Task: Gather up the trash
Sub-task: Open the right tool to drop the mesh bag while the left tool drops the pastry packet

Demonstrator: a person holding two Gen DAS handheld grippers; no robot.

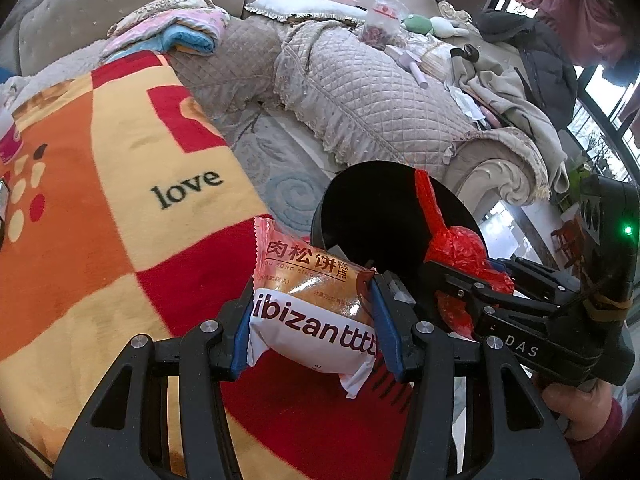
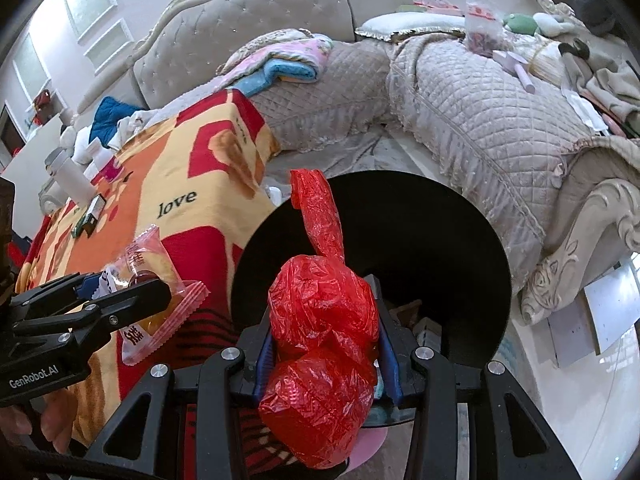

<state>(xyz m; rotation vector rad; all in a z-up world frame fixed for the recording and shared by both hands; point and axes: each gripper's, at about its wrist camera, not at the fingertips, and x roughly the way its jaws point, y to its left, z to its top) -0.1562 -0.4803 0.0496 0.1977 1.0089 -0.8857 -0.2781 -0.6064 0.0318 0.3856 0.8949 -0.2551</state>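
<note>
Two loads gripped: right gripper (image 2: pixel 326 364) jaws clamp red bag (image 2: pixel 320 340) over black bin (image 2: pixel 460 248); left gripper (image 1: pixel 312 328) jaws clamp snack packet (image 1: pixel 316 300) just short of rim.

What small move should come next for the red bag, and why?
Probably open the right gripper to drop the red bag: it hangs clamped over the black bin. The left gripper holds a snack packet beside it.

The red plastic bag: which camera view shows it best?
The right wrist view. There the red plastic bag fills the centre, clamped between the right gripper fingers above the black bin. In the left wrist view the bag appears smaller at the right, partly hidden by the gripper holding it.
</note>
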